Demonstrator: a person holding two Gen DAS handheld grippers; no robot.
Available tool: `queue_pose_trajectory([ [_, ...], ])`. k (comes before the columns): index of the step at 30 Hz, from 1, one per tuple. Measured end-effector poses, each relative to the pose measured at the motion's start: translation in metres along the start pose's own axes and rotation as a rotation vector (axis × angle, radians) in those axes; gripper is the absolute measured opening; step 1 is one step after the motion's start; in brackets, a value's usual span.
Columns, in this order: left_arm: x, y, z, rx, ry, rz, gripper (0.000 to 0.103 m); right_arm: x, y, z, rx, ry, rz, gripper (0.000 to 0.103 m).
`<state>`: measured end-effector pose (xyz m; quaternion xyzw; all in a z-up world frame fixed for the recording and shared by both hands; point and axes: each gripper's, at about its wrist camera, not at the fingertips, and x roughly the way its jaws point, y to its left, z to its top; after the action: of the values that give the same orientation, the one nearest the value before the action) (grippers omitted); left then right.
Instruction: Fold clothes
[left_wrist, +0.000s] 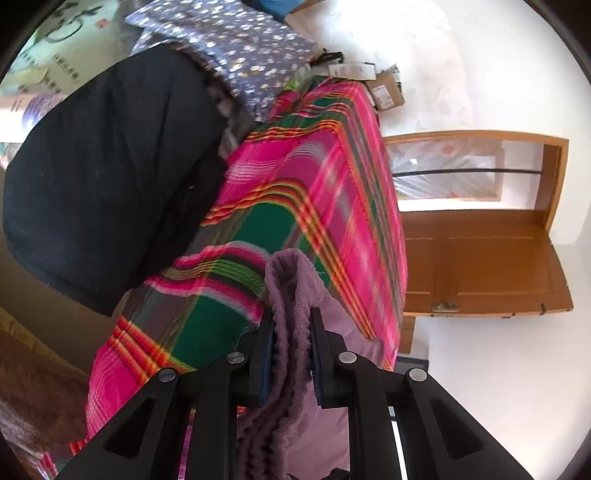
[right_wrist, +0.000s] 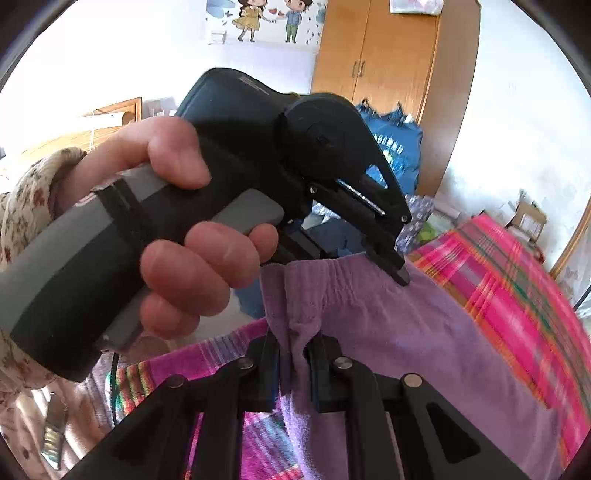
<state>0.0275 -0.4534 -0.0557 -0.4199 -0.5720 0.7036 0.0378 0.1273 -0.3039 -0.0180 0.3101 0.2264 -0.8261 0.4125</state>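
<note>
Both pinching: left gripper (left_wrist: 291, 321) clamped on a bunched edge of the purple garment (left_wrist: 286, 295), right gripper (right_wrist: 293, 341) nipping a fold of the same cloth (right_wrist: 406, 325). Draped over the pink plaid bedcover (left_wrist: 314, 192), held taut between the two. Left hand (right_wrist: 192, 236) wrapped round its handle.

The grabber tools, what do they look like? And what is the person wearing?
Both are black. The right gripper has two flat black fingers on jointed bars with round silver pins, like the left gripper. Seen from the right wrist camera, the left tool has a black pistol-shaped body, a grey handle and small pale print on top. The hand comes out of a cream sleeve with small flowers.
</note>
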Motion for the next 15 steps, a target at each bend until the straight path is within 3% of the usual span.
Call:
queue_pose_trajectory([
  [6, -0.001, 0.007, -0.005, -0.018, -0.018, -0.029, 0.017, 0.003, -0.002, 0.000, 0.008, 0.008, 0.008, 0.012],
  [15, -0.011, -0.024, -0.014, 0.063, -0.036, 0.037, 0.017, -0.001, -0.012, 0.008, 0.082, -0.041, 0.016, 0.012],
])
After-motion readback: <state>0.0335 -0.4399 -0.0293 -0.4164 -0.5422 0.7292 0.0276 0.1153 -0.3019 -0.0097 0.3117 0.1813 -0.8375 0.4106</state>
